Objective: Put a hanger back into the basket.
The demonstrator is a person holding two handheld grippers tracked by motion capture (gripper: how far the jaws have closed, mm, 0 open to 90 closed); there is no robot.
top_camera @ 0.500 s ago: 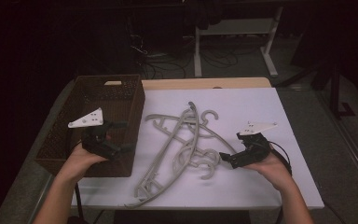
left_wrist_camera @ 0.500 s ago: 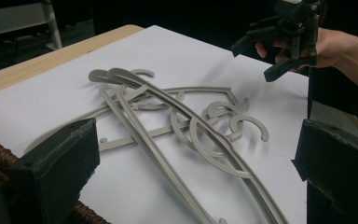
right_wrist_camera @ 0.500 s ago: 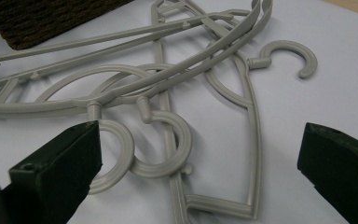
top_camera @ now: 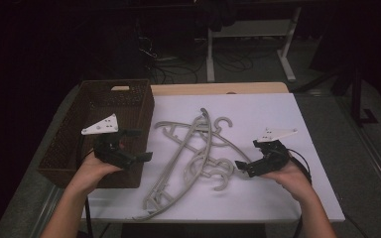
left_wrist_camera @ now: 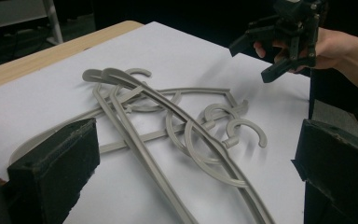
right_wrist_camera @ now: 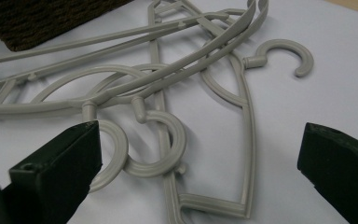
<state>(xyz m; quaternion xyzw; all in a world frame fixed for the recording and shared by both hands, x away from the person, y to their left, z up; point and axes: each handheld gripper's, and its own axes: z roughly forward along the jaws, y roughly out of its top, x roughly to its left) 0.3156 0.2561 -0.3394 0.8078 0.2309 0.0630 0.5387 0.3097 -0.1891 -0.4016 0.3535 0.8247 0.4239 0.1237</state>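
Several grey plastic hangers [top_camera: 193, 148] lie tangled in a pile on the white table cover [top_camera: 278, 114]. My left gripper [top_camera: 138, 145] is open over the right rim of a brown wicker basket [top_camera: 99, 114], its jaws pointing at the pile. In the left gripper view the hangers [left_wrist_camera: 168, 121] lie ahead of my left gripper [left_wrist_camera: 196, 177], and the right gripper [left_wrist_camera: 279, 46] is held open at the far side. My right gripper [top_camera: 243, 168] is open just right of the hanger hooks. Two hooks [right_wrist_camera: 154, 140] sit between the jaws of my right gripper [right_wrist_camera: 198, 172].
The basket stands at the table's left edge. A wooden table strip [top_camera: 218, 89] runs along the far side. White cover lies bare to the right and behind the pile. Beyond the table are a dark floor, cables and a desk frame [top_camera: 287, 54].
My left gripper has edged slightly right toward the hangers. The right gripper and the pile have hardly moved.
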